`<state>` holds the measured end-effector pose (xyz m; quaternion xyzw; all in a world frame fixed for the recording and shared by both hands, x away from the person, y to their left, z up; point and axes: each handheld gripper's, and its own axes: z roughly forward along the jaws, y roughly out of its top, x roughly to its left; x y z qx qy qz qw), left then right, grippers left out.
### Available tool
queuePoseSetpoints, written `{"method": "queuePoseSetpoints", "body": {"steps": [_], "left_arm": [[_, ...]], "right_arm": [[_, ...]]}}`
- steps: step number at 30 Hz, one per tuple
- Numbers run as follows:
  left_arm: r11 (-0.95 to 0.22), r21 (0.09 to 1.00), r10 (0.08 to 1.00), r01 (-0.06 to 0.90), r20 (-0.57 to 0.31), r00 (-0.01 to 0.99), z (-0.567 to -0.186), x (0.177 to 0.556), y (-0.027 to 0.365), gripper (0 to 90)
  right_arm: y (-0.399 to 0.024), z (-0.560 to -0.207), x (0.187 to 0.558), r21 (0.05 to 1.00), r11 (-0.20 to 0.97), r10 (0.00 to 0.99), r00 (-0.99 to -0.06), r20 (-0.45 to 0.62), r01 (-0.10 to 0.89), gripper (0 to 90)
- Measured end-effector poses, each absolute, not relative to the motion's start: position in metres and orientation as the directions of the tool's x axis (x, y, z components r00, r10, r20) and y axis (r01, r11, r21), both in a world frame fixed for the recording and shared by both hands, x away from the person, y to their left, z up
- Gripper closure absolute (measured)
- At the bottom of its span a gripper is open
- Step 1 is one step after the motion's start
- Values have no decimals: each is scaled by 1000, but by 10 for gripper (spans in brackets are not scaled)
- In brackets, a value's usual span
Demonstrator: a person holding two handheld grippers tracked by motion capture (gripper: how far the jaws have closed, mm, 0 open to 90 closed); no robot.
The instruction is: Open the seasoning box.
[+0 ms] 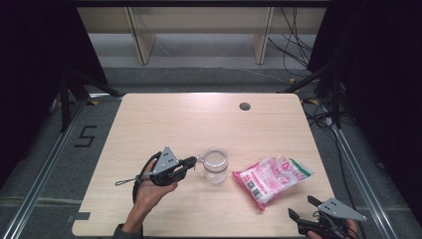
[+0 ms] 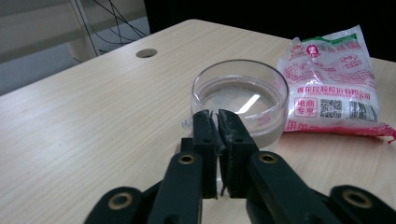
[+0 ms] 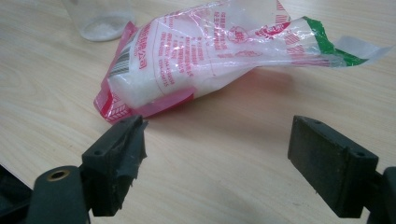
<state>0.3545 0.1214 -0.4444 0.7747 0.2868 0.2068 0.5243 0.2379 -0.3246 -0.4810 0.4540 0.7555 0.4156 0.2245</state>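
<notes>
Pale wood makes up the bench [image 1: 164,124], which stands on a grey floor with dark curtains at either side and a light wooden shelf unit behind it. Toward the near edge, about midway between the left and right edges, a clear cup [image 1: 215,165] stands upright, with what looks like a thin white layer at its bottom. The left gripper [image 1: 193,161] lies level just to the cup's left, held in a hand [image 1: 152,191] that comes up from the near edge; in the left gripper view its jaws are pressed together on the cup's near rim, where a small clear lip shows beside the tips. Just right of the cup, not touching it, a plastic bag [image 1: 271,179] printed red, white and green lies on its side, partly filled with white grains. At the near right corner the right gripper [image 1: 300,207] points toward the bag, its jaws spread wide with nothing between them, near the bag but apart from it. A small round hole [image 1: 244,106] sits near the far edge.
</notes>
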Motion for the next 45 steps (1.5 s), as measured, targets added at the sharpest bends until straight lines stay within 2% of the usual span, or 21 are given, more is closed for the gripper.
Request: {"method": "queuePoseSetpoints", "body": {"steps": [4, 11, 15, 16, 17, 20, 21, 23, 27, 30, 32, 34, 37, 41, 42, 43, 45], "left_arm": [[-274, 936, 665, 223, 17, 747, -444, 358, 121, 894], [-254, 939, 668, 232, -4, 745, -444, 367, 120, 895], [-252, 941, 663, 228, -3, 748, -444, 372, 116, 895], [-252, 940, 666, 231, -4, 746, -444, 373, 115, 894], [-256, 938, 660, 234, -7, 751, -444, 374, 114, 894], [-262, 936, 656, 233, -4, 755, -445, 378, 111, 895], [-269, 932, 665, 244, -4, 747, -446, 378, 110, 895], [-272, 928, 666, 253, -7, 746, -448, 379, 108, 895], [-255, 930, 669, 265, -28, 742, -452, 383, 109, 894], [-268, 928, 677, 261, -12, 736, -451, 382, 111, 893], [-256, 930, 676, 265, -23, 736, -452, 383, 111, 885], [-267, 930, 671, 253, -9, 742, -452, 383, 112, 884], [-268, 930, 670, 253, -9, 742, -452, 383, 112, 883], [-255, 932, 672, 257, -20, 741, -453, 383, 112, 882], [-258, 932, 672, 256, -17, 741, -453, 383, 112, 879], [-258, 931, 672, 257, -18, 741, -453, 383, 112, 878], [-257, 932, 671, 256, -18, 741, -453, 383, 112, 877]], "right_arm": [[-323, -482, 237, 826, 217, 882, -466, 62, 521, 198], [-321, -482, 240, 829, 242, 872, -488, 42, 505, 197], [-318, -481, 237, 813, 223, 879, -472, 71, 538, 198], [-321, -481, 239, 827, 259, 871, -491, 24, 499, 198], [-320, -481, 239, 822, 243, 872, -488, 48, 516, 198], [-321, -481, 240, 825, 254, 867, -497, 37, 504, 198], [-318, -481, 237, 816, 224, 880, -471, 66, 532, 198], [-319, -482, 240, 829, 247, 867, -497, 43, 502, 198], [-317, -481, 238, 824, 247, 869, -492, 45, 510, 198], [-317, -481, 238, 829, 250, 869, -493, 36, 501, 198], [-314, -480, 236, 821, 221, 877, -476, 69, 526, 198], [-314, -481, 239, 832, 247, 864, -501, 43, 497, 199], [-309, -480, 241, 838, 220, 857, -509, 78, 499, 195], [-302, -478, 247, 856, 241, 838, -544, 54, 456, 189], [-297, -477, 246, 847, 219, 849, -523, 80, 484, 193], [-297, -477, 251, 854, 253, 834, -550, 46, 454, 205], [-293, -476, 255, 852, 262, 828, -560, 43, 453, 252]]}}
